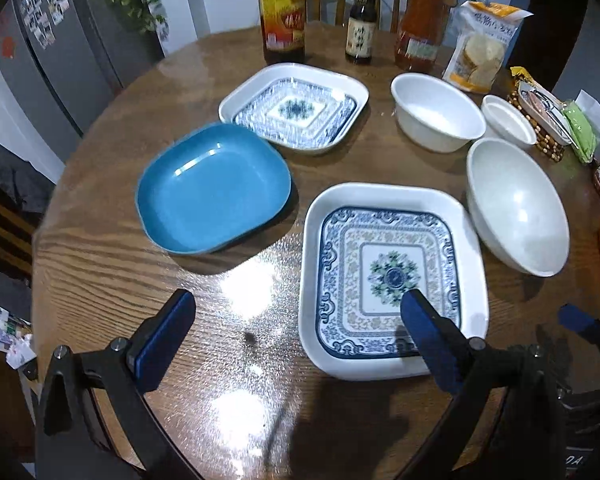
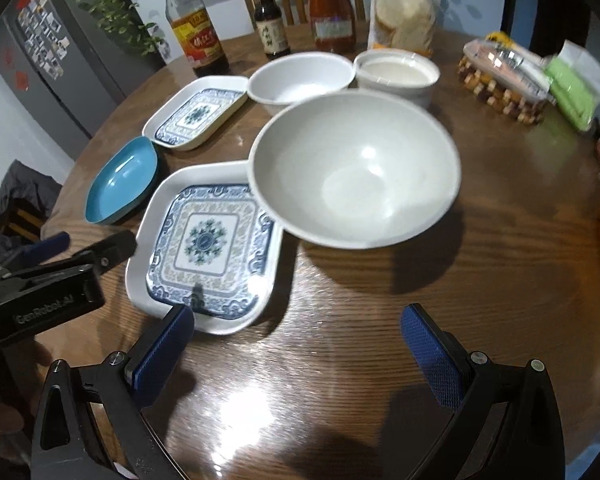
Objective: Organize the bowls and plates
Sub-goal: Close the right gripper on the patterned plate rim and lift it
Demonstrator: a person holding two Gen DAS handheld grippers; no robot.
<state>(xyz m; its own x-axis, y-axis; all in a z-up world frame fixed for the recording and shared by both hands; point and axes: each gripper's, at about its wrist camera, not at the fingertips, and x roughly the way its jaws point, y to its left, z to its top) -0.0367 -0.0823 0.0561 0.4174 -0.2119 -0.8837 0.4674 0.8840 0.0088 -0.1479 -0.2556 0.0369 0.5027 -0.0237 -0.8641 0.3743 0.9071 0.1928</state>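
Dim room, overhead glare on the glossy table (image 1: 100, 272), fisheye-dark corners, slight motion blur.

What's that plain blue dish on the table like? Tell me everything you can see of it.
The blue dish is a shallow, rounded-rectangle plate, solid blue inside with no pattern, glossy like glazed ceramic or melamine, and empty. It lies flat on the wooden table, left of the near patterned plate and in front of the far patterned plate, whose rim its far corner meets or slightly overlaps. Neither claw touches it.
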